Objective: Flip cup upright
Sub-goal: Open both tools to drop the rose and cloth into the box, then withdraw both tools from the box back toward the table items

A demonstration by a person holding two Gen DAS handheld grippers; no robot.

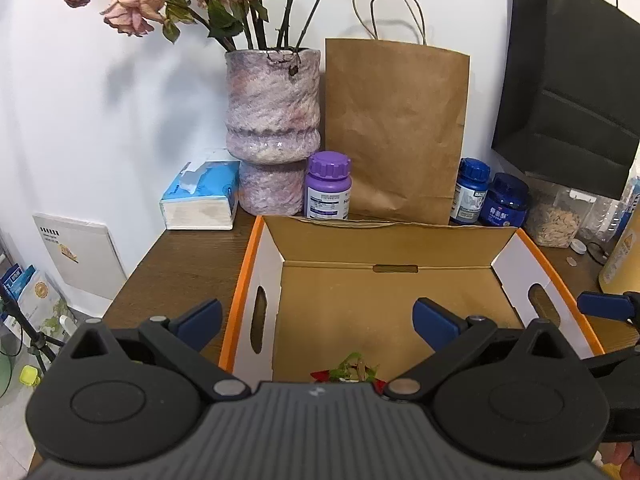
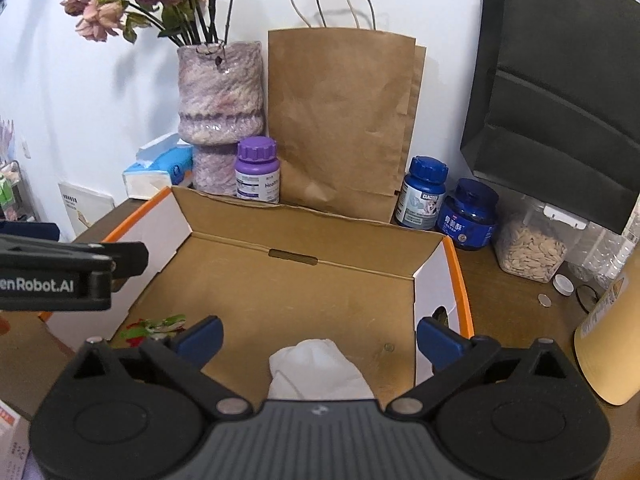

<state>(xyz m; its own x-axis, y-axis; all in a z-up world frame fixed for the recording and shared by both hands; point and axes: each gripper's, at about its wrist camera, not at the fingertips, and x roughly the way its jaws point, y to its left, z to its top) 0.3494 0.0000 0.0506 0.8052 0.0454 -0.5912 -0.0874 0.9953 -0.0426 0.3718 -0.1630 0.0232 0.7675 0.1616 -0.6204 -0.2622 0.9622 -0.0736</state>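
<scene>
- Only the right wrist view shows a white cloth point(image 2: 320, 368) low in the cardboard box point(image 2: 304, 280).
- Left gripper point(image 1: 318, 320) and right gripper point(image 2: 320, 338) both gape empty.
- Left-edge lettering reads "enRobot.AI".

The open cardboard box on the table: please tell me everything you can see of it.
The cardboard box is a shallow open tray, plain brown inside, with white side walls, orange outer edges and oval hand holes in both sides. Its back flap stands up, with a slot at the fold. It rests on the brown wooden table, in front of the paper bag and bottles. Inside lie a white crumpled cloth-like thing and something red and green, partly hidden.
</scene>
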